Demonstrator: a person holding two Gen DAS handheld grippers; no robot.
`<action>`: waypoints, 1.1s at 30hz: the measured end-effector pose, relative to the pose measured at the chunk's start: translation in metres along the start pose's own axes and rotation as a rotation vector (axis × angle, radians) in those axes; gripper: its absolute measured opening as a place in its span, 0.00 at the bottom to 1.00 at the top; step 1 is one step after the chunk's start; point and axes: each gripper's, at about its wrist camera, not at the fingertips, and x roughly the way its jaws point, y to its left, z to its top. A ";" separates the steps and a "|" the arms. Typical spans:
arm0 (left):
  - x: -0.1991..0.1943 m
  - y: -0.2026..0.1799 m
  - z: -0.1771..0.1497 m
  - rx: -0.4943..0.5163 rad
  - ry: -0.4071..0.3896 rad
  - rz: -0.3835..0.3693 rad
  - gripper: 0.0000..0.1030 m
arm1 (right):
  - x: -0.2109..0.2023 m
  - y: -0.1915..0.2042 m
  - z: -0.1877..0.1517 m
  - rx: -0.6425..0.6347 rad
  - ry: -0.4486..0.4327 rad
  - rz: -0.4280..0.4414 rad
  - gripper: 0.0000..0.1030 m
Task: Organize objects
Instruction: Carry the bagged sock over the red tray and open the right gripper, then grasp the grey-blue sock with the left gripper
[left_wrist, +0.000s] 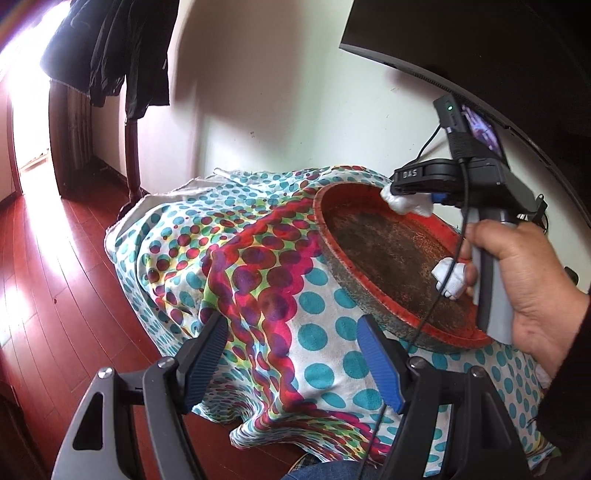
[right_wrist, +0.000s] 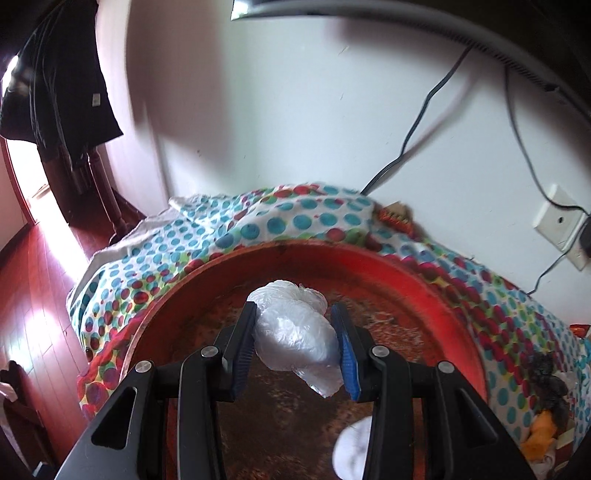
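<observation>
right gripper (right_wrist: 293, 343): clamped on a crumpled plastic bag (right_wrist: 295, 332)
bag axis: long axis runs away from the pads, angled slightly left
place: held over the red tray (right_wrist: 443, 295)
left gripper (left_wrist: 291, 360): spread wide, nothing held

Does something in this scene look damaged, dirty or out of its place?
Yes. The red tray looks worn: its floor is dark and mottled, as if the paint has rusted or flaked off. The dotted cloth under it lies wrinkled and hangs unevenly over the edge. The right gripper holds a crumpled plastic bag above the tray.
</observation>
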 end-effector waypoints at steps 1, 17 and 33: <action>0.001 0.002 0.000 -0.008 0.006 -0.003 0.72 | 0.007 0.003 0.001 0.002 0.016 0.004 0.37; 0.007 0.005 0.001 -0.029 0.033 -0.022 0.72 | 0.046 0.022 0.007 0.015 0.125 0.041 0.45; -0.028 -0.058 -0.011 0.196 -0.102 -0.242 0.72 | -0.172 -0.237 -0.121 0.283 -0.267 -0.394 0.91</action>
